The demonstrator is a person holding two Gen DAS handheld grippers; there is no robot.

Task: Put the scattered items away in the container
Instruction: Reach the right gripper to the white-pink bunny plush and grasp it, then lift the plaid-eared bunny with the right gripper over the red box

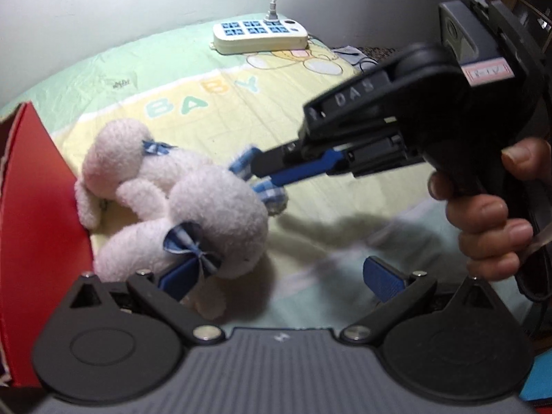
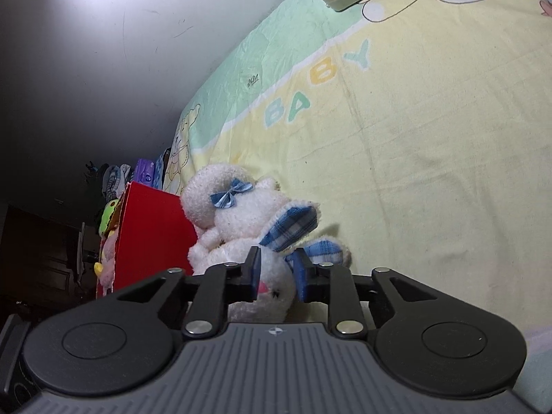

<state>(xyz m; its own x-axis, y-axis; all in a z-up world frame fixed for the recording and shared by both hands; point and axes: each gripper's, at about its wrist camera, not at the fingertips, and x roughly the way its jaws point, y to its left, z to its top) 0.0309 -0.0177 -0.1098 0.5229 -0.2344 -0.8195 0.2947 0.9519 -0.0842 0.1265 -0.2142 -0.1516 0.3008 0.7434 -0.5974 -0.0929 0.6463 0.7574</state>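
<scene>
A white plush toy (image 1: 193,200) with blue plaid ears and bows lies on the bed sheet, against the side of a red box (image 1: 38,224). From the right, my right gripper (image 1: 257,169) reaches in and is clamped at the toy's plaid ears. In the right wrist view its jaws (image 2: 277,272) are shut on the plush toy (image 2: 241,220), pads pressed into the fur at its face. The red box (image 2: 151,227) stands just left of the toy. My left gripper (image 1: 279,276) is open above the toy, its left finger (image 1: 176,277) at a plaid bow and holding nothing.
A pale yellow-green sheet (image 2: 414,138) printed BABY covers the bed. A cream power strip (image 1: 260,36) with a white cable lies at the far edge by the wall. Soft toys (image 2: 107,220) fill the red box. A hand (image 1: 490,214) grips the right gripper's handle.
</scene>
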